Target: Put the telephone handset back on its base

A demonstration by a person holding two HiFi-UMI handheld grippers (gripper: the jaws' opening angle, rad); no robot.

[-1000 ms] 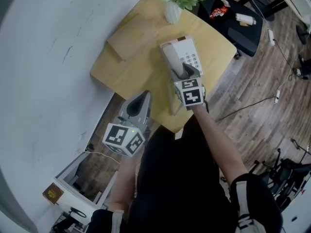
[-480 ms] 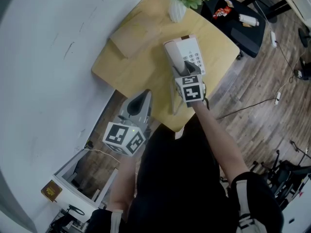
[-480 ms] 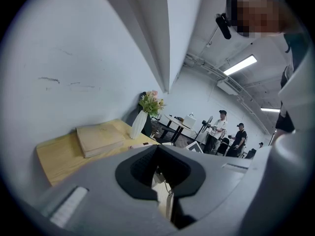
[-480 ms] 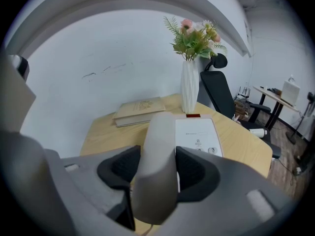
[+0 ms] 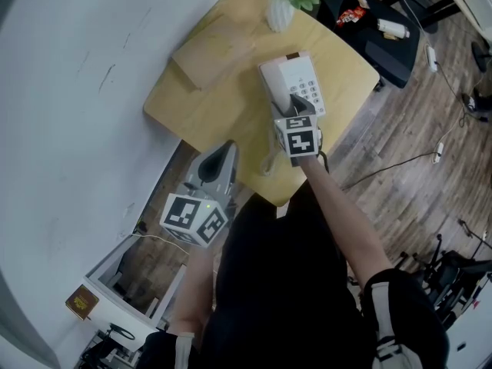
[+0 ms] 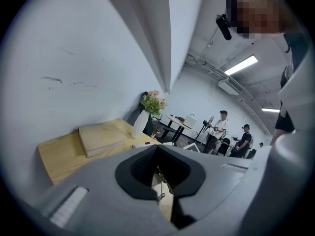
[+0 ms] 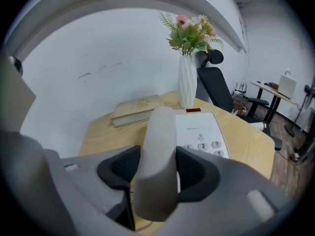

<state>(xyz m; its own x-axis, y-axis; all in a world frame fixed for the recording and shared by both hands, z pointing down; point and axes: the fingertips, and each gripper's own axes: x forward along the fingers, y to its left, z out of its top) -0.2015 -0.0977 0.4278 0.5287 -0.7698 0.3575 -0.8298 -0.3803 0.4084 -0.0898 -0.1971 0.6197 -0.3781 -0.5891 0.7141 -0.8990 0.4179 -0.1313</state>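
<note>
Right tool [image 5: 296,106] gripping white handset [image 7: 157,156] at telephone base's [image 7: 202,129] left side, left tool [image 5: 223,152] closed, empty, just off wooden surface [image 5: 223,102].

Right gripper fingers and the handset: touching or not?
Touching. The right gripper view shows the handset pinched between both fingers, with no gap on either side.
</note>
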